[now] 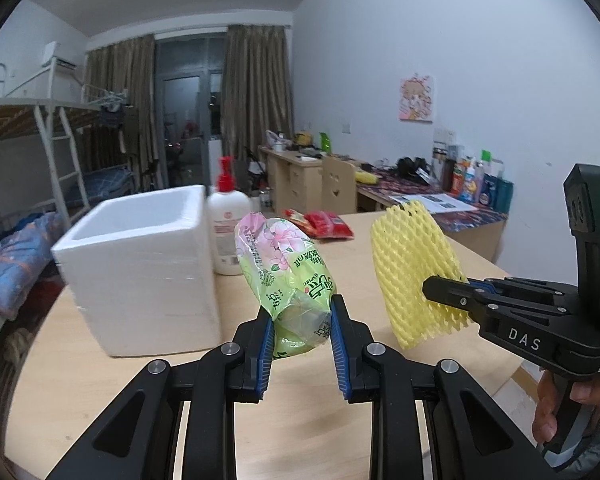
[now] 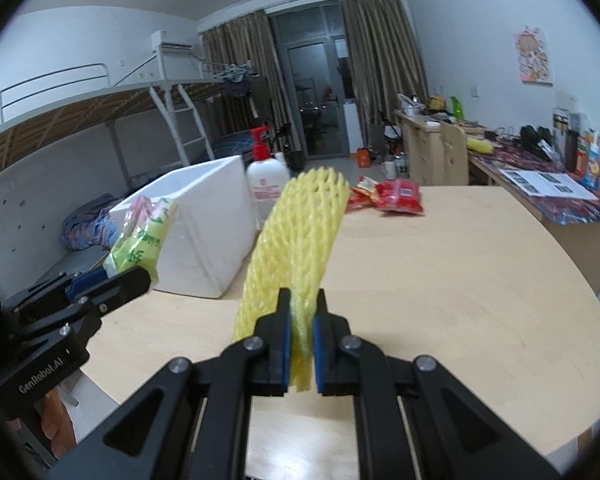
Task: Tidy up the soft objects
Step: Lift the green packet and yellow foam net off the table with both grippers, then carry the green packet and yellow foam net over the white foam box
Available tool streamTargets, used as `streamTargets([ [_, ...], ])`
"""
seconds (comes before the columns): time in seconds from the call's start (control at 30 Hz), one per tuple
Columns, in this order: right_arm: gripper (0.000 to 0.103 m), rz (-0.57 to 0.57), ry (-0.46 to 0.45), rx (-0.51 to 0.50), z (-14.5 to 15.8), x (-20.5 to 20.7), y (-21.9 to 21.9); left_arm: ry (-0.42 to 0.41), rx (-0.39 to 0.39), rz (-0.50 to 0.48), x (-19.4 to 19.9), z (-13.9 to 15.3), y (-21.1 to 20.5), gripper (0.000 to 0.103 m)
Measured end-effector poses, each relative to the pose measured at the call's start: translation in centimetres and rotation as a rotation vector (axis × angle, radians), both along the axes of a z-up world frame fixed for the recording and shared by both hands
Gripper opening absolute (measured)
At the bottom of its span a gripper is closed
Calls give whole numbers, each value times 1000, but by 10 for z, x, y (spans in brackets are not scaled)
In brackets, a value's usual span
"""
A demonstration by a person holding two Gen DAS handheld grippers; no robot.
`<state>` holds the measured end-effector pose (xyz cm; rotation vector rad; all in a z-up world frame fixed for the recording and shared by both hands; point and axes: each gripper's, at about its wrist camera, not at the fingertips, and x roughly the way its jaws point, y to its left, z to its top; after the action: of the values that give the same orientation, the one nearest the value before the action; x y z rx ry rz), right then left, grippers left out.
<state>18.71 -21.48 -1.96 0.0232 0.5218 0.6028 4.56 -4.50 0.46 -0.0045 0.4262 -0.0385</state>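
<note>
My left gripper [image 1: 302, 312] is shut on a green flowered tissue pack [image 1: 284, 264] and holds it above the wooden table [image 1: 140, 380], right of the white foam box [image 1: 140, 264]. My right gripper [image 2: 302, 304] is shut on a yellow foam fruit net [image 2: 300, 232] and holds it upright above the table [image 2: 460, 280]. In the left wrist view the right gripper [image 1: 444, 294] and its net [image 1: 416, 264] are to the right of the tissue pack. In the right wrist view the left gripper [image 2: 136, 276] with the pack [image 2: 144, 236] is at the left, in front of the box [image 2: 204, 220].
A white lotion bottle with a red pump [image 1: 228, 220] stands behind the box. Red snack packets [image 1: 324, 224] lie at the table's far side. A cluttered desk [image 1: 440, 196] runs along the right wall. A bunk bed [image 1: 40, 140] stands at the left.
</note>
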Motion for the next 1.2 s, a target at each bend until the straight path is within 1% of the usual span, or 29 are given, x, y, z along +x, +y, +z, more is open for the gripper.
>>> streamTargets([
  [0.17,12,82,-15,1,4,2,28,-17,12,94,-10,4,26,27],
  [0.5,11,259,-47,-13,16,2,89,-23,-20,321,-33,10,91,27],
  [0.67,11,315,-54,-23,19,2,110,-30,-39,377,-39,11,109,27],
  [0.8,11,329,-50,-35,17,6,119,-20,-53,389,-35,9,117,27],
  [0.93,11,321,-50,-40,20,5,125,-13,-56,376,-28,10,119,27],
  [1.2,12,316,-42,-24,35,17,129,-33,-70,342,-10,31,129,27],
])
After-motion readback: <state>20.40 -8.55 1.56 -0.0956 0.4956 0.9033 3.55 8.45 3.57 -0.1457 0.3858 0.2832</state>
